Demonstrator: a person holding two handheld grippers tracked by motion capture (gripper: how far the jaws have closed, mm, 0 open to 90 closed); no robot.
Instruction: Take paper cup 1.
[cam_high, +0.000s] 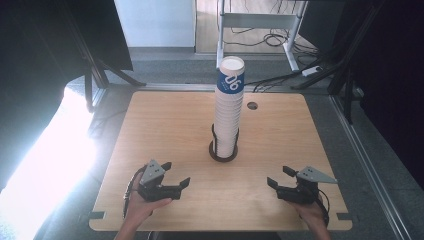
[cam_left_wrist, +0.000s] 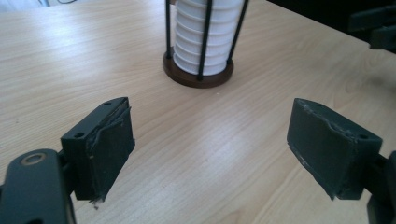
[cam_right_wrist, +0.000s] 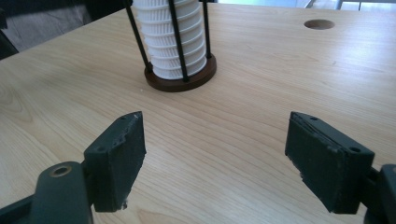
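Wooden table, light grain, round hole near far edge. Tall stack of white paper cups upright in black wire holder on dark round base, table centre; top cup has blue band, marking possibly "06". Left gripper: jaws spread wide, empty, above near-left table. Right gripper: jaws wide, empty, near-right. Both well apart from stack, aimed toward it.
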